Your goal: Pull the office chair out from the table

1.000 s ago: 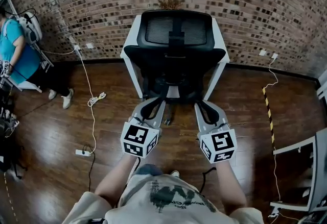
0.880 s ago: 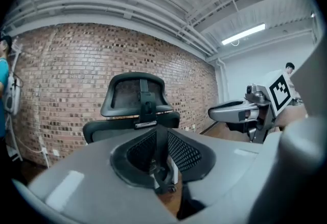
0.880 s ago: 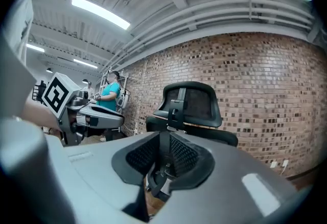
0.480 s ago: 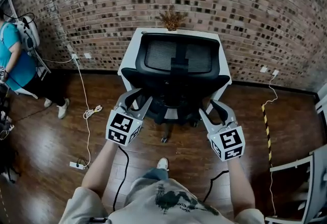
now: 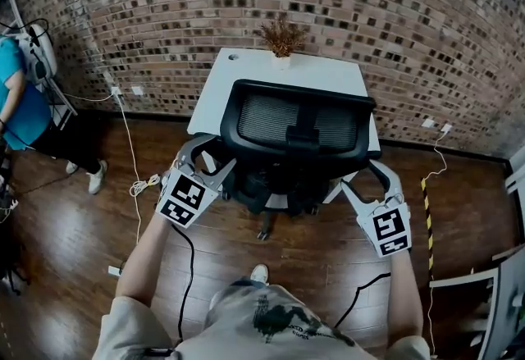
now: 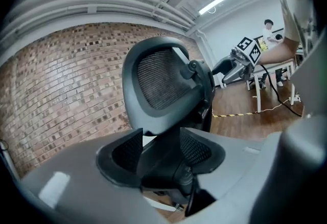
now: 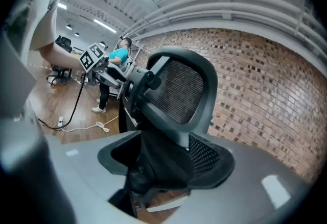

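Chair (image 5: 299,125) tucked at the table (image 5: 246,71), backrest toward me. Left gripper (image 5: 209,155) and right gripper (image 5: 362,178) flank it, jaws opening, clamping nothing. I judge it heavy but free-rolling; the mesh gives, so I'd grip the stiff backrest rim.

- A small plant (image 5: 281,37) sits at the back of the white bench (image 5: 238,84).
- The office chair (image 5: 299,125) stands on the wood floor (image 5: 74,219), close in front of the bench.
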The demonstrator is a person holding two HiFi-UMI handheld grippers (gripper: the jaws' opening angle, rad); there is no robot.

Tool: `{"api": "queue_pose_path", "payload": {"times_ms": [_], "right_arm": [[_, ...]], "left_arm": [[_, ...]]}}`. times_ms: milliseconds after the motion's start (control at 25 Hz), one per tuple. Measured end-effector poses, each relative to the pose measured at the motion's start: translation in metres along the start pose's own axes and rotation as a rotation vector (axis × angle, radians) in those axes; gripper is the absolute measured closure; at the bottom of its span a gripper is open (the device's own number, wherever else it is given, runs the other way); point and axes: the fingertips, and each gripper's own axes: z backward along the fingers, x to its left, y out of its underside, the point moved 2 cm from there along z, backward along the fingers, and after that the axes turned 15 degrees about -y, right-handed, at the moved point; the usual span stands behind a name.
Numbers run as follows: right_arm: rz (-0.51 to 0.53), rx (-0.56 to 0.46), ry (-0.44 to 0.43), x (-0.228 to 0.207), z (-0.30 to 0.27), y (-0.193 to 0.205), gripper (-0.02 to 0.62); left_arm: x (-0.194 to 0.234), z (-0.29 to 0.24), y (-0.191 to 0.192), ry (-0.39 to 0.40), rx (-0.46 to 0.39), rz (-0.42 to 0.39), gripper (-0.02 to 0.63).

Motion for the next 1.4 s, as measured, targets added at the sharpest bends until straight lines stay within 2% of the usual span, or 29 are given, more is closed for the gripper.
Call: {"api": "queue_pose_path", "payload": {"times_ms": [200,360,480,640,720,840,880,960,1080,1160,1240,1400], "right_arm": [[0.026,0.045,0.005,-0.02,-0.012,0.004,0.308],[0.085,0.151,-0.009,-0.032,-0.024,0.024,0.275],[0.101,0.207,-0.056,-0.045,-0.036,0.041,0.252],[0.143,0.304,-0.158,-0.056,-0.055,0.059,0.234],[0.173,0.338,-0.197,-0.058,-0.063,0.064,0.233],[0.21,0.354,-0.261,-0.055,-0.079,0.067,0.233],[0.22,0.357,-0.268,-0.056,-0.084,0.068,0.233],[0.241,0.359,-0.252,-0.058,-0.092,0.071,0.227],[0.342,0.409,-0.216,-0.06,-0.099,0.081,0.249],[0.458,0.448,-0.203,-0.059,-0.101,0.089,0.411],[0.5,0.453,-0.209,-0.057,-0.1,0.092,0.428],[0.518,0.441,-0.223,-0.053,-0.097,0.094,0.44]], "left_arm": [[0.016,-0.014,0.016,0.041,0.017,-0.035,0.355],[0.018,-0.027,0.029,0.12,0.034,-0.089,0.33],[0.014,-0.038,0.037,0.179,0.048,-0.144,0.321],[0.014,-0.044,0.033,0.274,0.059,-0.178,0.303],[0.012,-0.046,0.036,0.308,0.076,-0.225,0.298],[0.006,-0.049,0.053,0.336,0.144,-0.366,0.298],[0.004,-0.052,0.054,0.333,0.151,-0.386,0.288],[0.004,-0.059,0.05,0.324,0.142,-0.365,0.288],[0.002,-0.063,0.048,0.327,0.14,-0.357,0.282],[0.002,-0.061,0.049,0.33,0.159,-0.381,0.299],[0.0,-0.059,0.051,0.32,0.17,-0.395,0.304],[-0.005,-0.053,0.052,0.304,0.207,-0.399,0.307]]}}
